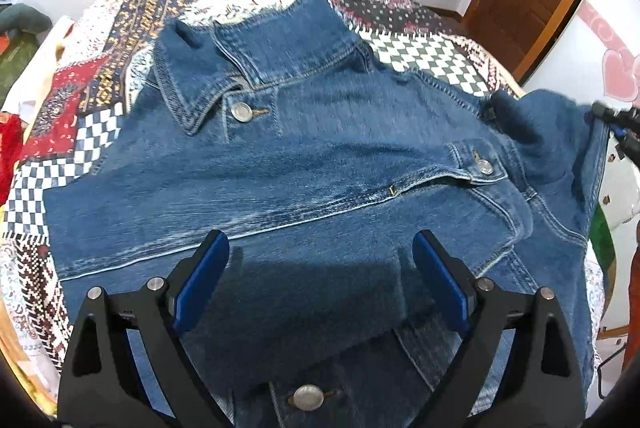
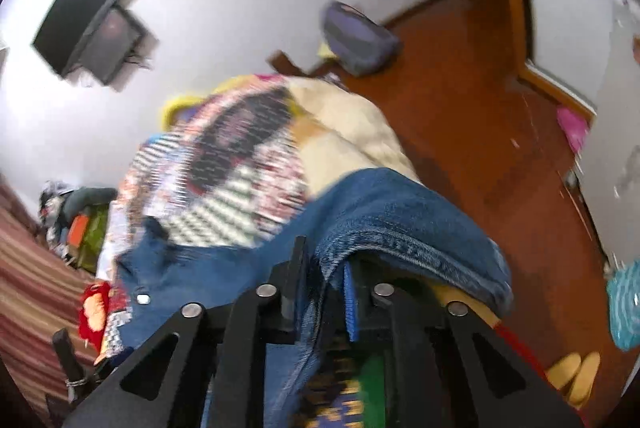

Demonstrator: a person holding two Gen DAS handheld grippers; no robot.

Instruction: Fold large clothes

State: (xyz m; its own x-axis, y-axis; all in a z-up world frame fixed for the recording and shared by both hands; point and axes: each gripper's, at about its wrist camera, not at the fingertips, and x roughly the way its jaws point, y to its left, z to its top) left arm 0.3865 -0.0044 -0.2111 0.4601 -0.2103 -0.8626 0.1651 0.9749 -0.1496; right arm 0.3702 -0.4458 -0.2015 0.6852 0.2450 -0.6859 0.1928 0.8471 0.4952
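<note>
A blue denim jacket [image 1: 320,156] is seen spread front-up on a bed covered by a patchwork quilt [image 1: 132,8]. Its collar [image 1: 256,44] is turned toward the far end of the quilt, and its body runs from there back toward the left wrist camera, so the long axis is laid roughly from far to near. A metal button [image 1: 242,112] is shown just below the collar, another [image 1: 486,167] on a chest pocket flap off to one side, and a third [image 1: 308,397] at the near edge.

The left gripper [image 1: 320,268] is held over the near part of the jacket with its blue-padded fingers [image 1: 200,276] well apart and nothing between them; whether the cloth is touched cannot be told.

In the right wrist view, which is blurred, the right gripper [image 2: 324,268] is shown clamped on a thick folded edge of the jacket [image 2: 400,220], and the cloth is draped over and past the fingers. That edge is lifted off the quilt [image 2: 224,164], which lies beyond it. A dark screen [image 2: 88,24] is mounted on the wall behind the bed.
</note>
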